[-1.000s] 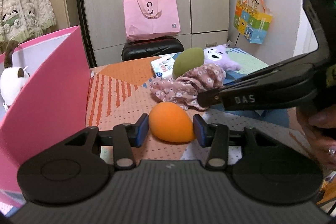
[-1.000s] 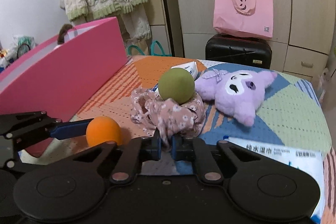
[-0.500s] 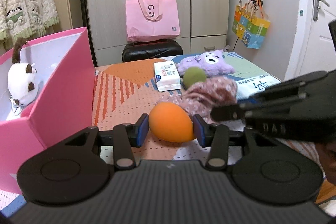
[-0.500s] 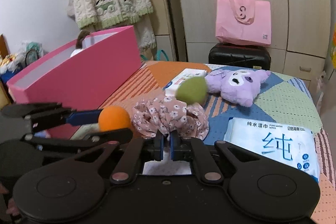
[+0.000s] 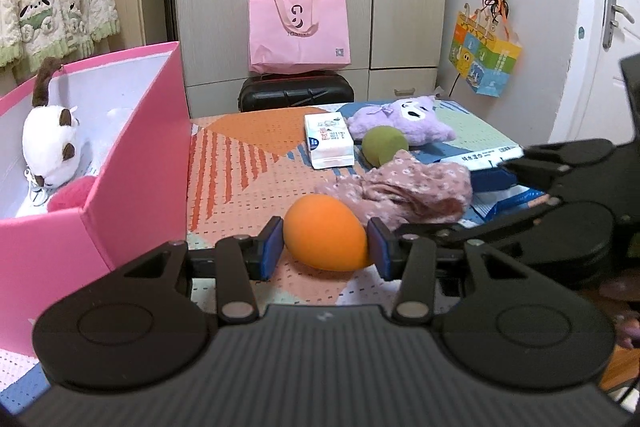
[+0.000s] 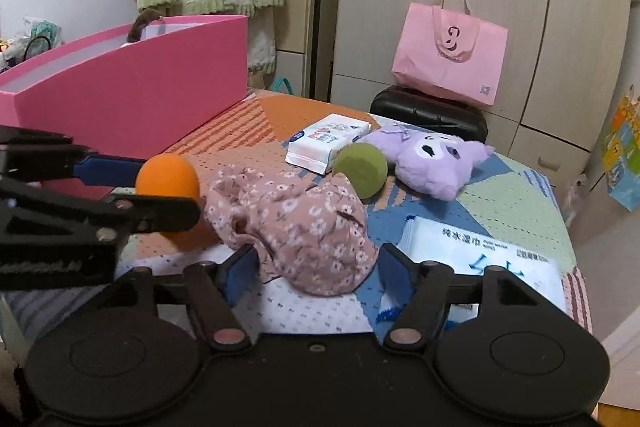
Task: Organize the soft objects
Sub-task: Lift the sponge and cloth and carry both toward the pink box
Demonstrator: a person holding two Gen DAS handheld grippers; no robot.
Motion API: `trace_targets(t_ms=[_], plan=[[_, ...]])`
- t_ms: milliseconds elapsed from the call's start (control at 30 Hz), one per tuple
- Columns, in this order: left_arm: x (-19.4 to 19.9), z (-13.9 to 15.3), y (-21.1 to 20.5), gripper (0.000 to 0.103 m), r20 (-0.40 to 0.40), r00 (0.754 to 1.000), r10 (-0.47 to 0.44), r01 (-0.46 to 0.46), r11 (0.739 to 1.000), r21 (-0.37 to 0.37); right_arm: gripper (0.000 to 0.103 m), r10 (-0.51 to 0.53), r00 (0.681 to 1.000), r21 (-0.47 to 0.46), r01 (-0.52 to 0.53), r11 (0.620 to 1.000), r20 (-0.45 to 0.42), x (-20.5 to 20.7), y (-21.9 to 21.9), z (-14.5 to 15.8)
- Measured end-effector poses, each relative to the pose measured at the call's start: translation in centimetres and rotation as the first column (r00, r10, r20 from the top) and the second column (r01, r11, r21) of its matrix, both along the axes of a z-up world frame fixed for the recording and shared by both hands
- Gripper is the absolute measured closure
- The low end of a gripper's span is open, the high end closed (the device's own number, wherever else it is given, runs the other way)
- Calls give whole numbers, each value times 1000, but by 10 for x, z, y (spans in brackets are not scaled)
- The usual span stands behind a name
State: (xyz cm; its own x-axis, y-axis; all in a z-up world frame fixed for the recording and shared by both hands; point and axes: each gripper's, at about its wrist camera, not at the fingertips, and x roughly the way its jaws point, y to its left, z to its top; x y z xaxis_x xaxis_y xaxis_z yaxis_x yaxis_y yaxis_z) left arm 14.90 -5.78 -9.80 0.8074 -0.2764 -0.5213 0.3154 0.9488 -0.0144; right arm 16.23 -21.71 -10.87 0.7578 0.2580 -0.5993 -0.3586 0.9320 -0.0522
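Your left tool (image 5: 326, 247) is clamping the orange egg-shaped sponge (image 5: 325, 233), one blue pad pressing each end, so its long axis is running crosswise between the pads with the narrower tip pointing toward your right. The sponge is looking smooth, matte and evenly orange, and it is sitting near the front edge of the surface (image 5: 240, 163), close to the pink box (image 5: 132, 163) that is standing along the left edge.

Your right tool (image 6: 316, 273) is spread wide and gripping nothing, its two pads straddling the near end of the floral pink cloth (image 6: 296, 223). The cloth is lying crumpled in a heap with its length stretching from your pads toward the surface's middle, its small white flowers showing across the folds.

Just past the cloth, the green sponge (image 6: 361, 169) is resting against the purple plush (image 6: 432, 161) near the far edge, beside a white tissue pack (image 6: 326, 141). Inside the box, a white plush (image 5: 50, 147) is leaning above something pink and fuzzy (image 5: 72, 193)
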Motion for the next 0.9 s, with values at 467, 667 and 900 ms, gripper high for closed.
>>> trace_targets(t_ms=[467, 667, 900], plan=[[-2, 2, 3, 59, -16, 1000, -10, 10, 1000, -17, 89, 36, 998, 49, -38, 998, 57, -2, 12, 1], [-5, 3, 6, 59, -41, 999, -20, 18, 999, -36, 90, -11, 997, 106, 3, 994, 80, -22, 11, 2], [-12, 4, 8, 59, -67, 997, -38, 35, 998, -56, 89, -30, 999, 139, 24, 990, 38, -37, 4, 5]])
